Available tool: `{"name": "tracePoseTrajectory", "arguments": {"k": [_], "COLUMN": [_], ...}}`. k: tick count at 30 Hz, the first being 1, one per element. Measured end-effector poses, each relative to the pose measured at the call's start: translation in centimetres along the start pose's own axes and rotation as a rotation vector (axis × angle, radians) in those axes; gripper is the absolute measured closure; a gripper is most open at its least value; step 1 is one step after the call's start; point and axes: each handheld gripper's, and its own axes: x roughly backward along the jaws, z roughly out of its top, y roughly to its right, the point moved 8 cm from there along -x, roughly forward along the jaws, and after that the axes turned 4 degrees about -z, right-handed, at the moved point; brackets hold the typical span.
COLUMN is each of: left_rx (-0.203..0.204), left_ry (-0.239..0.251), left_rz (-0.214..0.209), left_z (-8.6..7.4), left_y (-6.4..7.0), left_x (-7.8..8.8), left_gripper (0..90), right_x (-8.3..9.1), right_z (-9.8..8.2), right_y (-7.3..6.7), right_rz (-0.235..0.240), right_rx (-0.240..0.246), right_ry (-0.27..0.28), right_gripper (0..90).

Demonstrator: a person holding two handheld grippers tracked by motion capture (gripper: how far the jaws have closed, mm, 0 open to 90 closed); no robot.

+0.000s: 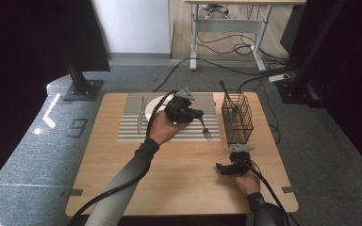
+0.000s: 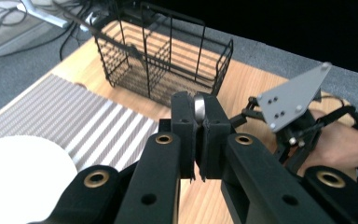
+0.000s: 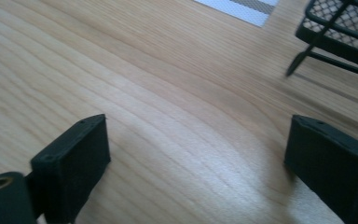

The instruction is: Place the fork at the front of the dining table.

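Observation:
My left gripper (image 1: pixel 198 114) hangs over the right part of the striped placemat (image 1: pixel 132 132), shut on the handle of a metal fork (image 1: pixel 204 129) whose tines point down toward the mat. In the left gripper view the fork's handle end (image 2: pixel 199 106) shows pinched between the closed jaws of that gripper (image 2: pixel 199 119). My right gripper (image 1: pixel 220 168) rests low on the wooden table (image 1: pixel 179 174) near the front right. Its jaws stand wide apart with only bare wood between them (image 3: pixel 200 154).
A black wire basket (image 1: pixel 238 120) stands at the right of the mat with a dark utensil (image 1: pixel 225 90) leaning in it. A white plate (image 1: pixel 156 102) and a knife (image 1: pixel 141 114) lie on the mat's left half. The basket's foot (image 3: pixel 303 56) is just ahead of the right jaws.

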Motion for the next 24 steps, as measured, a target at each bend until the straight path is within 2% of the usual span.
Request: {"name": "tracePoseTrajectory", "arguments": {"k": [2, 6, 9, 13, 17, 21, 24], "left_rx": [0.012, 0.014, 0.006, -0.003, -0.005, -0.006, -0.005], "left_ry": [-0.005, -0.010, -0.026, -0.048, -0.067, -0.073, -0.079], "left_rz": [-0.010, -0.016, -0.022, -0.020, -0.026, -0.032, -0.039], "left_z": [-1.1, -2.0, -2.9, -3.7, -4.3, -4.6, -4.9], "left_y": [-0.1, 0.0, 0.3, 0.6, 0.8, 0.9, 1.1], "left_x": [-0.1, -0.3, -0.6, -1.1, -1.5, -1.8, -2.1], "left_gripper": [86.5, 86.5, 86.5, 86.5, 86.5, 86.5, 86.5], "right_x": [0.2, 0.5, 1.1, 1.3, 1.4, 1.5, 1.7], "right_z": [0.2, 0.8, 2.0, 3.4, 4.8, 6.1, 7.9], "right_y": [-0.3, -0.9, -1.6, -2.2, -3.2, -3.9, -4.8], "right_rz": [0.012, 0.027, 0.032, 0.041, 0.084, 0.100, 0.120], "right_rx": [0.018, 0.044, 0.073, 0.095, 0.115, 0.140, 0.162], "right_ry": [0.001, 0.026, 0.051, 0.066, 0.075, 0.085, 0.100], "right_gripper": [10.3, 12.5, 14.1, 18.6, 25.7, 29.9, 38.3]}}
